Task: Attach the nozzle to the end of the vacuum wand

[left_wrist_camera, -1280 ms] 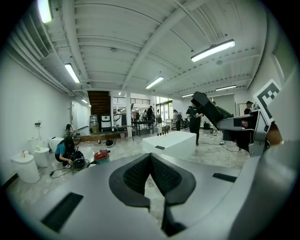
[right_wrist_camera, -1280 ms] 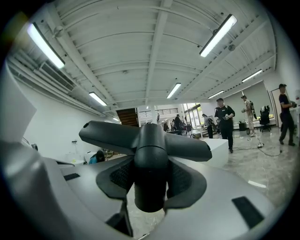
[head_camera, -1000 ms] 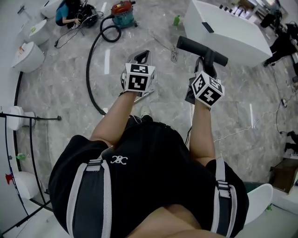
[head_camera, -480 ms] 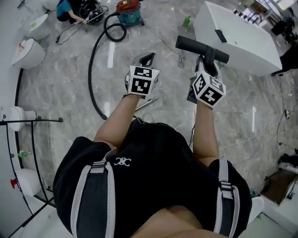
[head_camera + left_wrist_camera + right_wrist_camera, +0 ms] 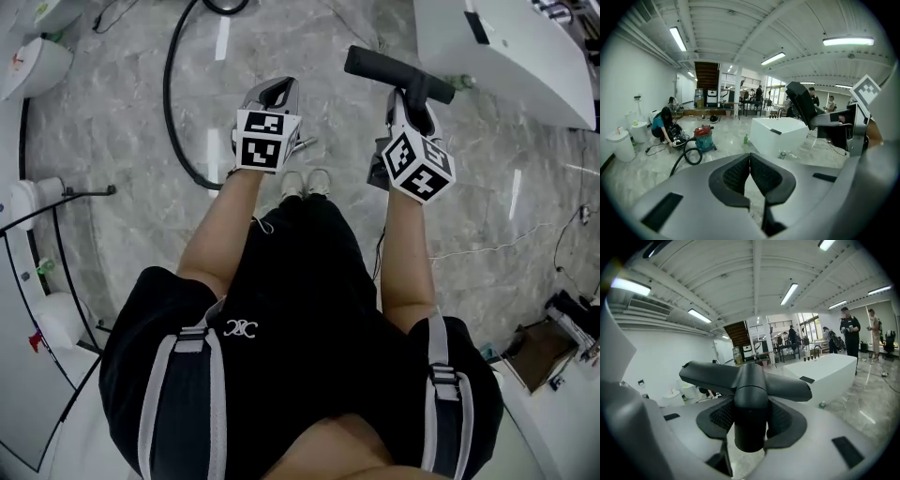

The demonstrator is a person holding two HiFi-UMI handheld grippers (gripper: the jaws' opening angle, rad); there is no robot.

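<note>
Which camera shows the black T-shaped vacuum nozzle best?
The right gripper view: the nozzle fills the middle, its neck clamped between the right gripper's jaws. The head view shows it small from above, near the top edge. The left gripper view catches it small and dark, off to the right.

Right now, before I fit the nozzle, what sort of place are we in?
Probably a big bathroom-fixture showroom or test hall: what looks like a freestanding white bathtub, white sanitary fixtures along the wall, a polished marble floor under strip lights.
</note>
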